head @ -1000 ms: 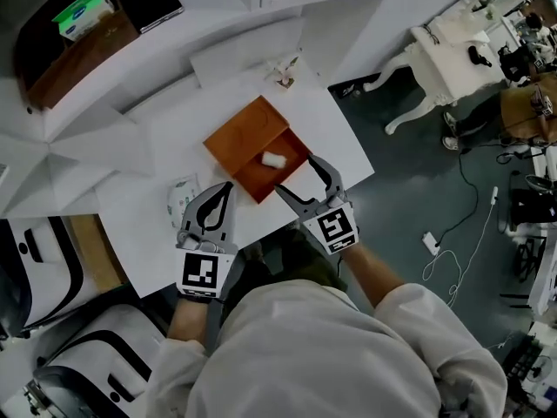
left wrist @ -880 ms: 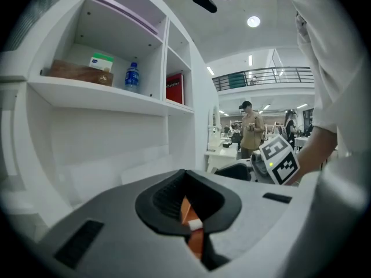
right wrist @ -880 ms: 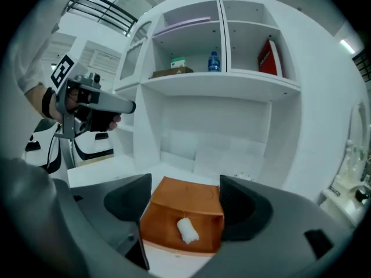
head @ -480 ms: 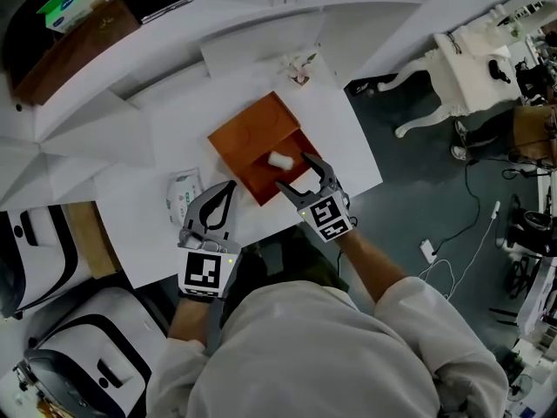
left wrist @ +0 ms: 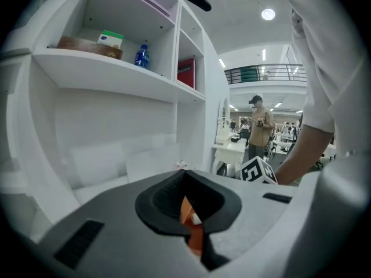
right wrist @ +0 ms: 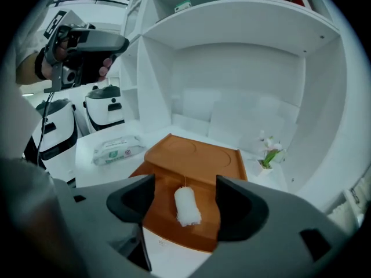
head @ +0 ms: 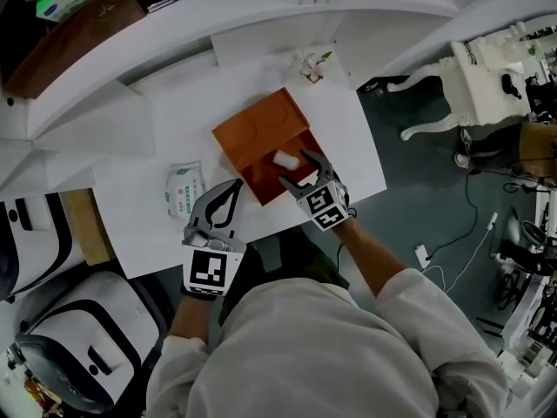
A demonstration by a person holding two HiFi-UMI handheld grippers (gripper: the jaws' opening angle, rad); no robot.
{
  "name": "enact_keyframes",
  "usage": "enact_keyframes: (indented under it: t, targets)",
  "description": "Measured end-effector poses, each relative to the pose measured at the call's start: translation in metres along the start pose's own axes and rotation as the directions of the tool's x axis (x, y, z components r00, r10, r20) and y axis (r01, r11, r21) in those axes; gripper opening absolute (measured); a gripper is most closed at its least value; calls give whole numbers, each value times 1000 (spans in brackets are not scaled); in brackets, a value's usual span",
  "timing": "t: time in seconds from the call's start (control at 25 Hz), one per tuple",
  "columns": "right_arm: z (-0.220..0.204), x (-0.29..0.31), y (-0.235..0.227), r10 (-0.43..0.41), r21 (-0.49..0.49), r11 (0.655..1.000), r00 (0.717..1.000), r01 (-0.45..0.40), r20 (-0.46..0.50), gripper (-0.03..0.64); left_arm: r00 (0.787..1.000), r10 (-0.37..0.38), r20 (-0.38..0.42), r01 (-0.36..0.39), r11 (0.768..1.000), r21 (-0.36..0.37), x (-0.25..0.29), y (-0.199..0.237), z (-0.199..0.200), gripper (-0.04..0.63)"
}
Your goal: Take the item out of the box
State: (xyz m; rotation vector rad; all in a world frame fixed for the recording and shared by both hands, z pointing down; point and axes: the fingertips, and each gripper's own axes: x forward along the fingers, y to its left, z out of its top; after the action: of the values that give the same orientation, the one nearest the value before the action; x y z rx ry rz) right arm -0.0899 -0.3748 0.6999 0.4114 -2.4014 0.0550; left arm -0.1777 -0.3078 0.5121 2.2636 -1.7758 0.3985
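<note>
An orange box [head: 261,131] lies on the white table [head: 130,225] with its tray [head: 277,181] pulled out toward me. A small white roll [head: 284,158] lies in the tray. My right gripper [head: 296,169] hangs over the tray. In the right gripper view the roll [right wrist: 186,206] sits between the two black pads [right wrist: 136,198], and neither pad touches it. The jaws of this right gripper [right wrist: 186,201] are closing. My left gripper [head: 233,186] rests near the table's front edge, left of the box, shut and empty. A sliver of the orange box [left wrist: 188,216] shows through its pads.
A packet of wipes [head: 183,190] lies left of the box. A tiny flower pot [head: 313,64] stands behind it, near the shelf unit's wall. A brown box [head: 74,11] sits on a shelf at top left. White-and-black cases [head: 39,251] stand at the left, white chair [head: 452,77] right.
My right gripper has moved forward over the open tray until the white roll lies between its jaws, which have narrowed a little. The left gripper has stayed put.
</note>
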Motion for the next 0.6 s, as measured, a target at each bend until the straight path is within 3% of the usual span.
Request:
enact_keyframes:
  t: [0.44,0.6]
  targets:
    - [-25,37,-1,60,-35,997,990,-65,-128,331,1000,12,-16,-12,1000,-10,11,13,-12,5]
    - [-36,50,2,86,-47,994,979,-96,-184,330,998,25,-54,-29,998,-59,11,17,-23,5]
